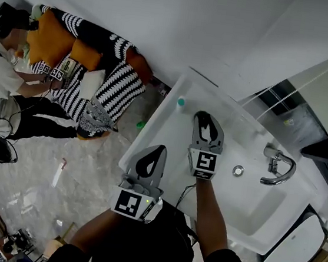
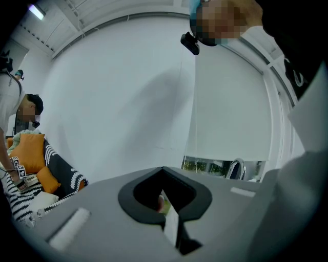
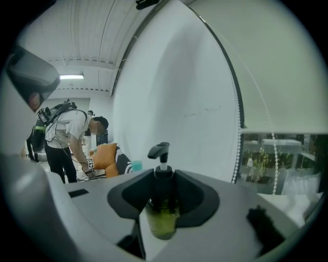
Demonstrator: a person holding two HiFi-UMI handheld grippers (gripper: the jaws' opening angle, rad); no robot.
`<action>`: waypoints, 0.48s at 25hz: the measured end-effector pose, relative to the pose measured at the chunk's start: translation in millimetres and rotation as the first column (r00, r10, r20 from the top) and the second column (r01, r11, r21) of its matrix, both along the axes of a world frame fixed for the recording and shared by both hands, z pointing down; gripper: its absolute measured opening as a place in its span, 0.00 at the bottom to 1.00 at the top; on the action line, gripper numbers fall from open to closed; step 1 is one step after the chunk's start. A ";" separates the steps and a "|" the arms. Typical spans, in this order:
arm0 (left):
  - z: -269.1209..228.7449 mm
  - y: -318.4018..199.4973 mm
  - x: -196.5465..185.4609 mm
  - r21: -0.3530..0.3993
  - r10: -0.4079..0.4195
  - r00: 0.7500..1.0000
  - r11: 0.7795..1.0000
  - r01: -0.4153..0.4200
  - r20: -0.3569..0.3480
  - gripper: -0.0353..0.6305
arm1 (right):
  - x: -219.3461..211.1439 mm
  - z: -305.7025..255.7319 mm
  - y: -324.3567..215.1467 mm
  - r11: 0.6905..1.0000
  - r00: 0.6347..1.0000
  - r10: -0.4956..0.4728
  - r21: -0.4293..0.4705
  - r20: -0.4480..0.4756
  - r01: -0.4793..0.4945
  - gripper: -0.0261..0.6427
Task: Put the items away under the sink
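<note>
Closest to me, my left gripper (image 1: 158, 152) hangs at the front left corner of the sink (image 1: 250, 203). Its jaws are closed tip to tip with nothing between them, so that hand is free.

Just beyond it, my right gripper (image 1: 206, 118) reaches over the left side of the basin. A pump bottle (image 3: 163, 204) of greenish soap stands upright between its jaws, which sit against both sides of the body, so I read it as gripped. The bottle's long axis runs straight up, pump head on top, square across the jaws.

The space under the sink is in no view. I judge it lies below and back toward me, so the right hand must carry the bottle out over the front rim and down.

Further off are the tap (image 1: 278, 168) and a small teal-capped thing (image 1: 181, 103) on the far left corner.
</note>
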State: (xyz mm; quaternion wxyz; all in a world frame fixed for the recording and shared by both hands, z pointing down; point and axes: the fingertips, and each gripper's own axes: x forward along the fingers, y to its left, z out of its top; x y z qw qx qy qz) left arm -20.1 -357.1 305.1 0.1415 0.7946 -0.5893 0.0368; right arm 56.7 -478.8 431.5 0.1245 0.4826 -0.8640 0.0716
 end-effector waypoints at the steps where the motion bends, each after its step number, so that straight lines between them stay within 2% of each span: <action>1: 0.6 1.4 -1.0 -0.008 -0.005 1.000 1.000 0.005 -0.004 0.06 | -0.3 -1.0 0.4 1.000 1.000 0.004 0.005 -0.003 -0.004 0.24; 9: -8.2 12.2 -8.5 0.027 -0.006 1.000 1.000 0.005 0.005 0.06 | -0.8 -1.1 4.6 1.000 1.000 0.006 -0.008 0.006 -0.006 0.23; 12: -6.5 18.5 -12.7 -0.005 -0.012 1.000 1.000 0.012 -0.002 0.06 | 0.6 -2.2 7.5 1.000 1.000 0.013 -0.012 0.004 -0.013 0.23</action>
